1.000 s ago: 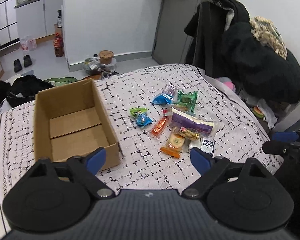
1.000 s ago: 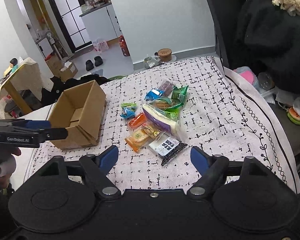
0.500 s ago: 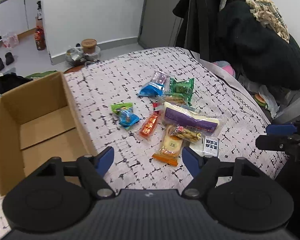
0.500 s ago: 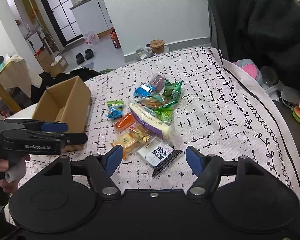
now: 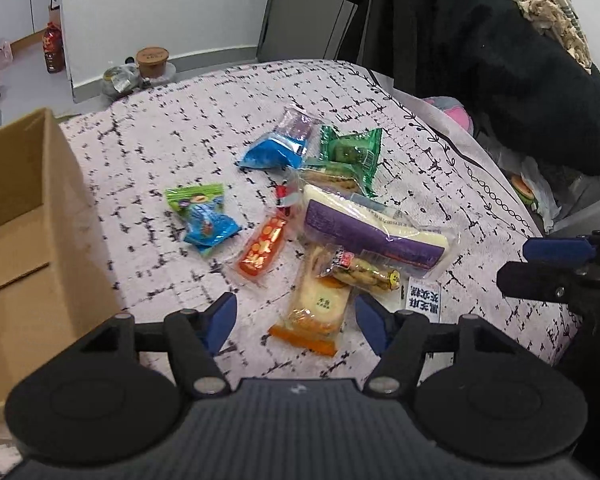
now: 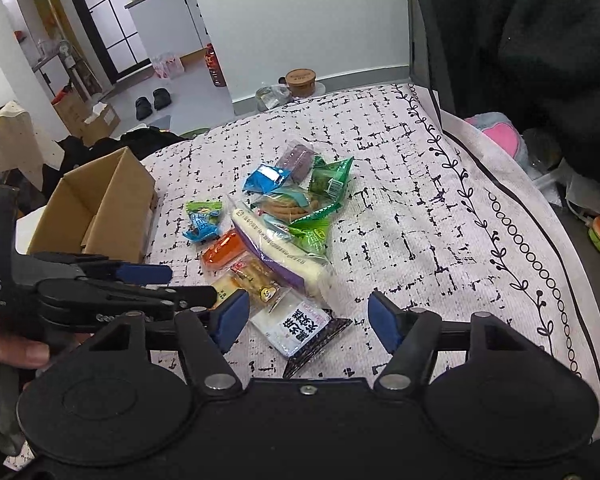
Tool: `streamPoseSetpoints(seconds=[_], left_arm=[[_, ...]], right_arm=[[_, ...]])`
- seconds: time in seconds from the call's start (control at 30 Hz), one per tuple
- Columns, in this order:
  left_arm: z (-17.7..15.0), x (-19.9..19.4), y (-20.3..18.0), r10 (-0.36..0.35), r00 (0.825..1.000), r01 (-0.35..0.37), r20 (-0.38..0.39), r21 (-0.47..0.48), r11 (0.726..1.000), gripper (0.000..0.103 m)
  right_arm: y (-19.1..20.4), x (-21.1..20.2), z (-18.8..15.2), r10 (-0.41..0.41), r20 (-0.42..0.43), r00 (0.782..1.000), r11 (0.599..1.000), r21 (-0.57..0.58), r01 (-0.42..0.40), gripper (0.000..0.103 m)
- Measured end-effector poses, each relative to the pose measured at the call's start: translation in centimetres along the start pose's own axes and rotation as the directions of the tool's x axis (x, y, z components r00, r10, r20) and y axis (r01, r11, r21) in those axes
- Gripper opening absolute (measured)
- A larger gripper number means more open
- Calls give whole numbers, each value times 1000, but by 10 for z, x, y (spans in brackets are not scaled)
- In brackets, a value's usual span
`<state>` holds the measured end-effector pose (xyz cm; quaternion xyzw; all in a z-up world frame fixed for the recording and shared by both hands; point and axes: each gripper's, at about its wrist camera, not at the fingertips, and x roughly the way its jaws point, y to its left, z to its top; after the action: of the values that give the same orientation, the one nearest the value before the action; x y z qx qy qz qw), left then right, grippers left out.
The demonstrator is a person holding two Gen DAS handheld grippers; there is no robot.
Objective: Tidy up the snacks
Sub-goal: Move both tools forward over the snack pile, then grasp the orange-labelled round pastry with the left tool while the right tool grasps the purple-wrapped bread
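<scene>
A pile of several snack packs lies on the patterned bedspread point(image 5: 172, 120). Among them are a long purple-and-white pack point(image 5: 372, 232), a red-orange pack point(image 5: 262, 248) and a blue-green candy pack point(image 5: 204, 220). My left gripper point(image 5: 295, 322) hovers low over the near edge of the pile. Its jaws are closing, with an orange-ended cracker pack point(image 5: 320, 312) between the blue pads point(image 5: 220, 320), untouched. My right gripper point(image 6: 306, 320) is also closing, over a white-and-black packet point(image 6: 300, 330) that its pads do not touch. The open cardboard box point(image 5: 20, 240) stands to the left.
Each gripper shows in the other's view: the left gripper point(image 6: 190, 285) with a hand on it, the right gripper point(image 5: 514, 262) at the right edge. Dark clothes point(image 5: 520, 72) hang beyond the bed's right side. Jars and bags point(image 6: 296, 84) sit on the floor past the far edge.
Both grippers have come down and forward towards the snack pile, and their jaws have narrowed. In the left wrist view the box has slid out towards the left edge.
</scene>
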<state>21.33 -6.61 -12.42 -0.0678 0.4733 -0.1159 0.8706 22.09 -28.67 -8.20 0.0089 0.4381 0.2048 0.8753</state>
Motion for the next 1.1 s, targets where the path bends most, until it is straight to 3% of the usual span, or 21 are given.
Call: streamPoseSetpoints(seconds=[0.53,0.87,1.03,1.1], left_arm=[[1,43,-13,16,998,-18,-57,-21,1000,60],[3,56,-13,23,999,-24,-41,-42,999,59],[-1,54,-13,59,998,-60,-39,-32,998,39],[-3,51,-11,63,997,-64,-38,-45,997,36]], right_arm=[[6,36,3,0,-25,1000,1000,-17,-1,60],[3,55,12,-20,-9,1000,1000,-21,20,61],[6,63,12,-3,-12,1000,999,-45,2,61],[9,68,12,3,-14,1000,998,-56,-4,61]])
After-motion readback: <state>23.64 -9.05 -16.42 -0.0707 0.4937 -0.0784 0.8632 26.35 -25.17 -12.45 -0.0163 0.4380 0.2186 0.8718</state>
